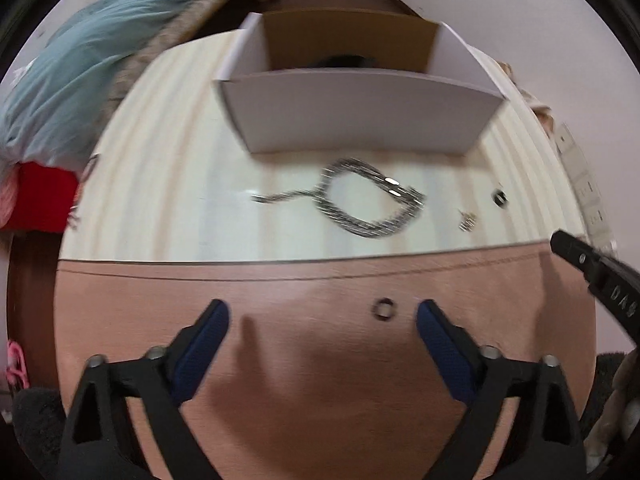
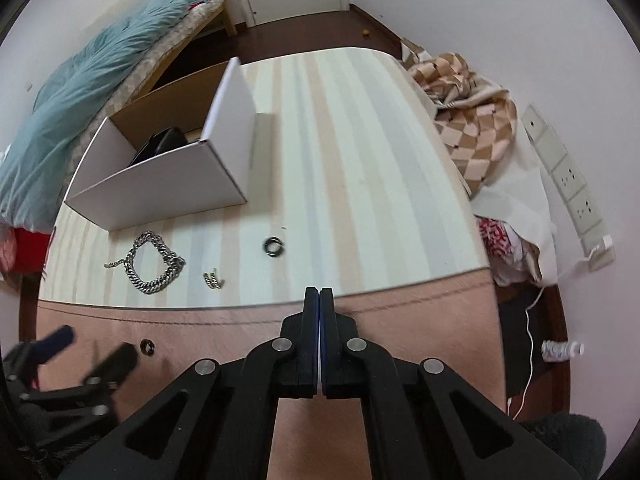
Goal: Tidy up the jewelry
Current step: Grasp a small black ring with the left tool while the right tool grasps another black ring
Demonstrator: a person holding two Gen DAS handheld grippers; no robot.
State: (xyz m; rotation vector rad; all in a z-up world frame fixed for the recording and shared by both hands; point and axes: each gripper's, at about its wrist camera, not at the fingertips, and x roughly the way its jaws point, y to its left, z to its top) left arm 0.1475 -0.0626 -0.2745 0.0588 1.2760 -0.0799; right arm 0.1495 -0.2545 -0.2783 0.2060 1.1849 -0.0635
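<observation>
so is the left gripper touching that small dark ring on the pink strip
Apart. The left wrist view shows the small dark ring lying on the pink strip between the open jaws of the left gripper, with bare surface between it and the nearer finger.

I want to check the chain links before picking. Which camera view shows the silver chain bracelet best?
The right wrist view: the silver chain bracelet is sharp there, its links distinct, lying on the striped tabletop before the white cardboard box. The left wrist view shows it larger but motion-blurred.
</observation>
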